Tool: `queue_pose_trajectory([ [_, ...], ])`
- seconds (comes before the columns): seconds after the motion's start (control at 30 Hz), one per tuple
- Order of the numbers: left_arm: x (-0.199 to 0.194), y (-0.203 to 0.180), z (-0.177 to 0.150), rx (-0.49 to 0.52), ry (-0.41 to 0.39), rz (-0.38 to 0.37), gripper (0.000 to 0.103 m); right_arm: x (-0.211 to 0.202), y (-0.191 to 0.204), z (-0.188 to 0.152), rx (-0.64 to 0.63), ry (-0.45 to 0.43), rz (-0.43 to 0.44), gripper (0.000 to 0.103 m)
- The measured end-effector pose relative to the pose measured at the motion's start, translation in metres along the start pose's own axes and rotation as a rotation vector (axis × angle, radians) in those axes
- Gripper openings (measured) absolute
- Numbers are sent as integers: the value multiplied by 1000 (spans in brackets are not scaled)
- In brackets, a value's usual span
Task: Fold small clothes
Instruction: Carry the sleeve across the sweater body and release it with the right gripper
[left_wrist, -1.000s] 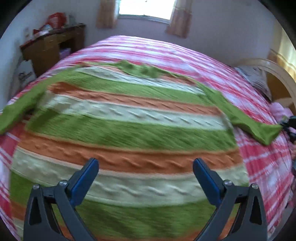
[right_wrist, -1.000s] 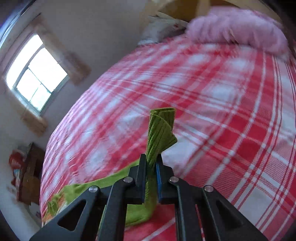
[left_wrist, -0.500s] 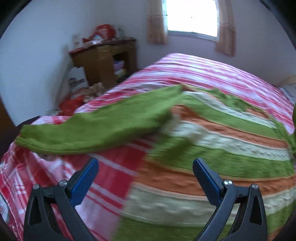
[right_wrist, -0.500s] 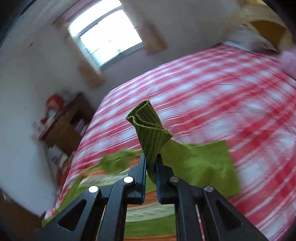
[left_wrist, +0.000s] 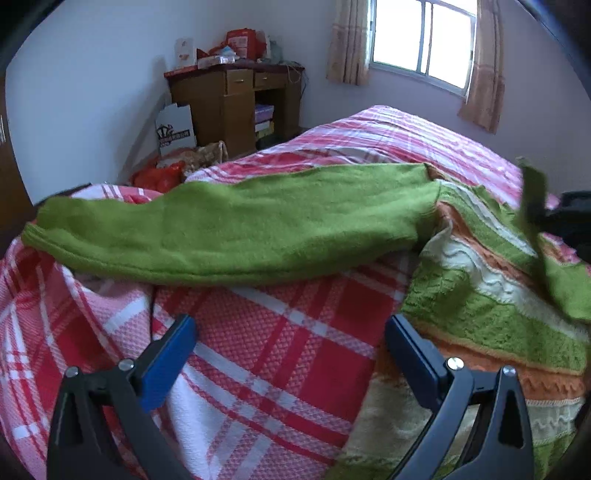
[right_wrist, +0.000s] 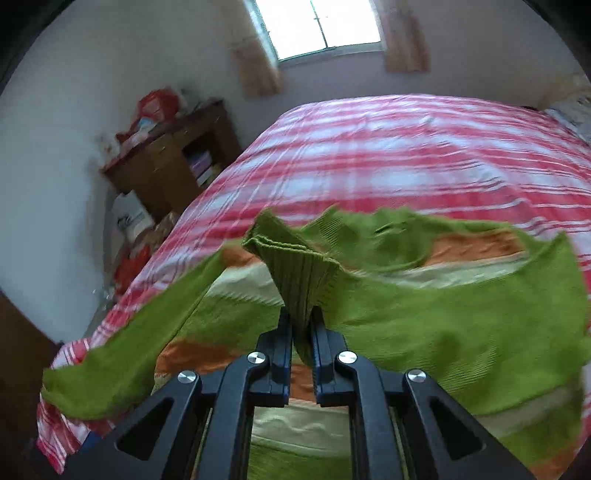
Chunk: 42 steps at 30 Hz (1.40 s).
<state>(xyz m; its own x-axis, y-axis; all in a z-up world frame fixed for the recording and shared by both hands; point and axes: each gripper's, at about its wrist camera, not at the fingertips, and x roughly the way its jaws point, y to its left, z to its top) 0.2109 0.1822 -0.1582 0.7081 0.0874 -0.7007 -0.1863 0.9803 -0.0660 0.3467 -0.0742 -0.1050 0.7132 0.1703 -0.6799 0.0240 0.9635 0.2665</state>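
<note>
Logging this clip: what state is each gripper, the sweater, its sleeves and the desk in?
left gripper: open, empty, above the bedspread
right gripper: shut on the right sleeve cuff
sweater: unfolded
left sleeve: stretched out flat
desk: cluttered on top

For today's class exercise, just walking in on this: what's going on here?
A person is folding a green, orange and cream striped knit sweater on a red plaid bedspread. The right hand-held gripper is shut on the ribbed green cuff, held over the sweater's body. The left hand-held gripper is open near the other green sleeve.
</note>
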Motion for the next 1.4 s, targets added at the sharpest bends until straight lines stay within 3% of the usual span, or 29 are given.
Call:
queue_pose_trajectory([
  [0.07, 0, 0, -1, -1, -10, -4, 103, 13, 11, -7, -27, 50, 83, 17],
  [0.1, 0, -1, -2, 3, -17, -4, 103, 18, 14, -9, -37, 88, 132, 36],
  [0.17, 0, -1, -3, 4, -28, -5, 103, 19, 16, -13, -38, 124, 197, 63],
  [0.27, 0, 1, -5, -1, -39, -12, 103, 3, 7, -15, -33, 66, 234, 64],
  [0.33, -1, 0, -6, 0, -47, -8, 103, -6, -3, -17, -26, 46, 235, 64],
  [0.43, -1, -1, -7, 1, -55, 0, 103, -2, 0, -20, -105, 68, 158, 64],
  [0.67, -1, 1, -8, -4, -63, -6, 103, 24, 54, -36, -375, 110, 67, 64],
  [0.73, -1, 1, -9, -6, -65, -9, 103, 37, 59, -40, -405, 118, 31, 39],
  [0.77, -2, 2, -9, -6, -66, -11, 103, 41, 56, -39, -391, 122, 23, 12],
  [0.87, -3, 2, -9, -8, -70, -13, 103, 43, 42, -30, -277, 111, 73, 6],
  [1.13, -3, 2, -9, -7, -72, -10, 103, 27, 58, -11, -199, 45, 125, 5],
  [1.23, -2, 2, -9, -7, -73, -11, 103, 44, 68, -15, -210, 87, 167, 8],
  [1.33, -2, 1, -9, -6, -73, -10, 103, 58, 71, -25, -180, 195, 257, 11],
  [1.4, -2, 1, -9, -8, -73, -11, 103, 47, 67, -26, -164, 178, 307, 11],
])
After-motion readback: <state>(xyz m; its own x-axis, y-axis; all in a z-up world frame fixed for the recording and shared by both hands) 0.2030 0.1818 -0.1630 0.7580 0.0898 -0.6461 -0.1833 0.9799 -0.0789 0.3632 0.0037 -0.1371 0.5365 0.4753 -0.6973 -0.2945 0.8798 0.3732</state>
